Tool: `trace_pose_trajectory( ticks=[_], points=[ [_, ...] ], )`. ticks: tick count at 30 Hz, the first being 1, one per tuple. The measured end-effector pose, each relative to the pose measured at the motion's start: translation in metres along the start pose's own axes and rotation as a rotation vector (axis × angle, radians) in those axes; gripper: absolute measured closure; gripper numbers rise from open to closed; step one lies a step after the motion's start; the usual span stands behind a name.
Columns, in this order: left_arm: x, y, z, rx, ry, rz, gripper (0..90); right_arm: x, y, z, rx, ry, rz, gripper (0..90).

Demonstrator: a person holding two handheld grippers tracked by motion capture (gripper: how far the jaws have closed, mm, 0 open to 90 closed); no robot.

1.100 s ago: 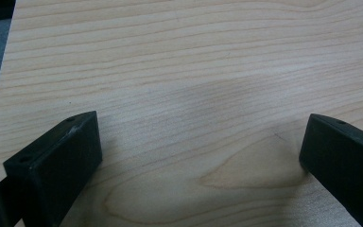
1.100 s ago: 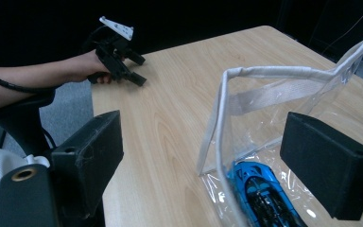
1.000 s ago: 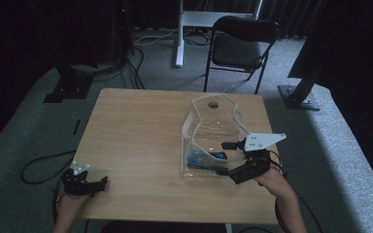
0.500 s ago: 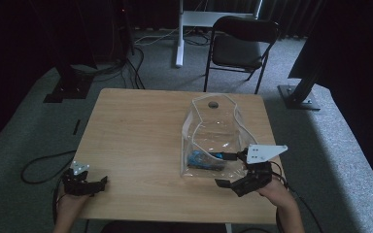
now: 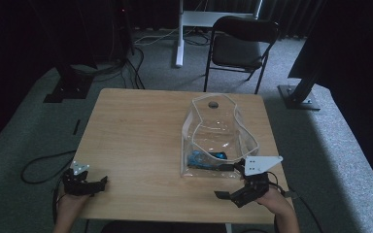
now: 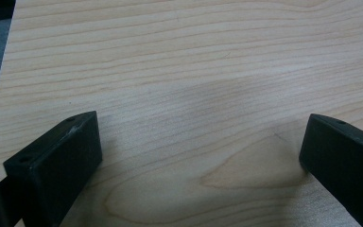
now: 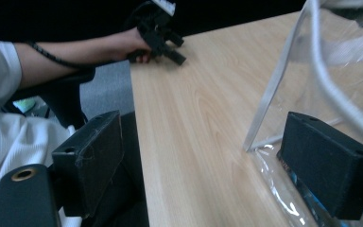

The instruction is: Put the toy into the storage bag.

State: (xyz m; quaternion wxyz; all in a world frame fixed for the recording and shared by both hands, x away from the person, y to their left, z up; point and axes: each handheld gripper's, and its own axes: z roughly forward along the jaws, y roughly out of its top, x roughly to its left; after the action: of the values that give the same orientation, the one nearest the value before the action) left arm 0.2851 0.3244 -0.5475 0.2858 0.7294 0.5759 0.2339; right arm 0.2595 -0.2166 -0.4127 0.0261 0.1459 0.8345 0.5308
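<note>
We see a dim room with grey carpet, a black chair (image 5: pixel 243 43) behind, and a light wooden desk (image 5: pixel 136 131) in the middle. On its right part stands a clear plastic bag (image 5: pixel 218 136) with white edging; the blue thing (image 5: pixel 205 158) at its bottom is hard to make out. Our right gripper (image 5: pixel 229 180) has its fingers wide apart and they hold nothing: one is beside the bag's near corner, the other past the desk edge. Our left gripper (image 5: pixel 102 180) rests at the near left corner, well apart from the bag, fingers wide over bare wood
</note>
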Motion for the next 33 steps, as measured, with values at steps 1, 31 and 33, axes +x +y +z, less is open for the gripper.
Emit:
trace_pose_trajectory(
  ticks=[1, 31, 33],
  points=[
    [0.0, 0.0, 0.0, -0.001, 0.0, 0.0, 0.3, 0.0, -0.003, 0.002, 0.001, 0.001, -0.002, 13.2],
    [0.0, 0.0, 0.0, 0.0, 0.001, -0.001, 0.3, -0.031, -0.097, 0.015, 0.113, -0.11, 0.121, 13.1],
    [0.0, 0.0, 0.0, 0.0, 0.001, -0.001, 0.4, -0.033, -0.102, 0.014, 0.122, -0.122, 0.122, 13.1]
  ],
)
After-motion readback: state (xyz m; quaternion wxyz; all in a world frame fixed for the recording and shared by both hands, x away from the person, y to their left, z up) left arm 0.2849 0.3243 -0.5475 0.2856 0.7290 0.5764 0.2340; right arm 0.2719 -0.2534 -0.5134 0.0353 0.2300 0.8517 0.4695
